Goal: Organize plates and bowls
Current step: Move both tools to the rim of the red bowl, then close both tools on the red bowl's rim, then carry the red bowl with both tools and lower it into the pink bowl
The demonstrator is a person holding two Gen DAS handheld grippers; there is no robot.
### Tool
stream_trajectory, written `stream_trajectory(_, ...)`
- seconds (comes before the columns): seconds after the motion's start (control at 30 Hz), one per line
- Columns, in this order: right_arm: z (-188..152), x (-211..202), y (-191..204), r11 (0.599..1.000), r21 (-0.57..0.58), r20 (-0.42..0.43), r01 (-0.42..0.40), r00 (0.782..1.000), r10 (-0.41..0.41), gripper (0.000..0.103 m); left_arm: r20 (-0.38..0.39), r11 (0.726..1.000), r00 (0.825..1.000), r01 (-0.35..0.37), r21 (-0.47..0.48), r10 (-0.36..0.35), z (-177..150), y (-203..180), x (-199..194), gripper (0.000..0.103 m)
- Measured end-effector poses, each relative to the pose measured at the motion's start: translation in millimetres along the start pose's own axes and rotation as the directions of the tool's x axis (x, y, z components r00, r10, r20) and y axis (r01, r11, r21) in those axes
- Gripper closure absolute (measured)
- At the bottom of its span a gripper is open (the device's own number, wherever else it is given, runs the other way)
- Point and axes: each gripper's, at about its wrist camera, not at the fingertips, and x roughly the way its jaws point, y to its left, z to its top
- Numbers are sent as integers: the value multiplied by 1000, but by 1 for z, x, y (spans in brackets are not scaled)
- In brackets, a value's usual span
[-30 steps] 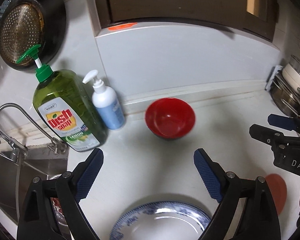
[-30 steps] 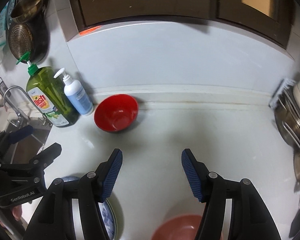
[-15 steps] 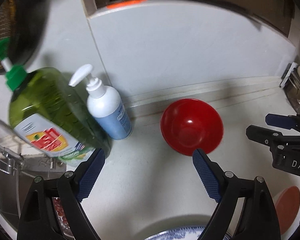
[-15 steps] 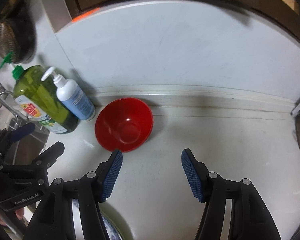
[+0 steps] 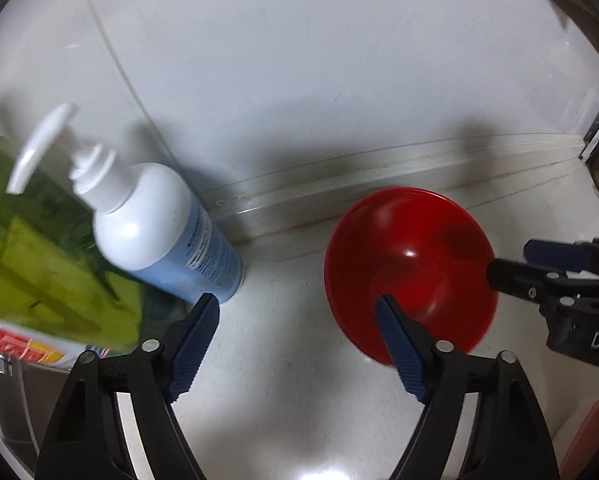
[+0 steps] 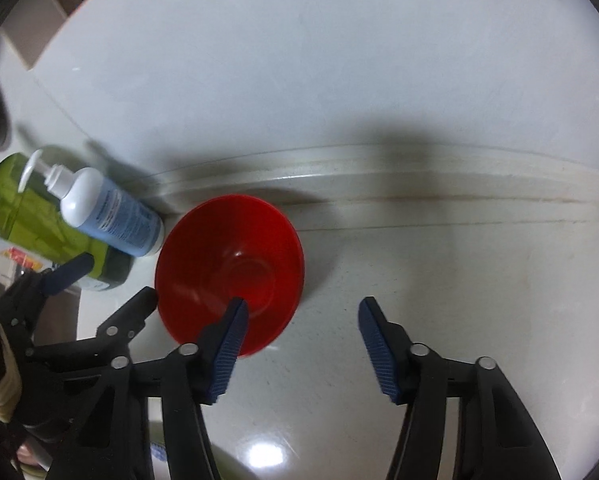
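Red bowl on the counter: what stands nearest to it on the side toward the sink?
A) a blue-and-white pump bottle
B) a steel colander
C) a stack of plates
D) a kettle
A: in the right wrist view the blue-and-white pump bottle stands just beside the red bowl, with the green dish soap bottle behind it.

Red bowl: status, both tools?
Left tool and right tool closing, nothing gripped. Red bowl upright on counter, each tool's inner finger over its rim. Pump bottle close beside bowl.
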Motion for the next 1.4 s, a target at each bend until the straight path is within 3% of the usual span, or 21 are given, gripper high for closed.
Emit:
stream_trajectory(0.27,3,28,-5,998,50,-75,-28,997,32,70,-38,1000,999,11,9,-10,8,-3,23,37)
stream_trajectory(0.53,3,36,-1,998,41,-91,-46,995,50,86,-70,997,995,70,9,-70,14,-12,34,77)
stream_trajectory(0.63,2,35,2,998,35,-91,-49,994,52,89,-81,996,993,91,4,-91,14,-13,35,88)
stream_trajectory(0.93,2,34,2,997,60,-94,-51,994,57,90,-82,991,988,129,-46,-132,11,-13,27,90)
stream_trajectory(1.17,1,18,-6,995,83,-69,-63,995,69,90,-33,987,988,150,-61,-153,4,-6,-9,90)
stream_trajectory(1.4,-16,-15,-13,994,85,-22,-62,998,64,90,22,984,985,175,-38,-174,-10,-23,-42,90)
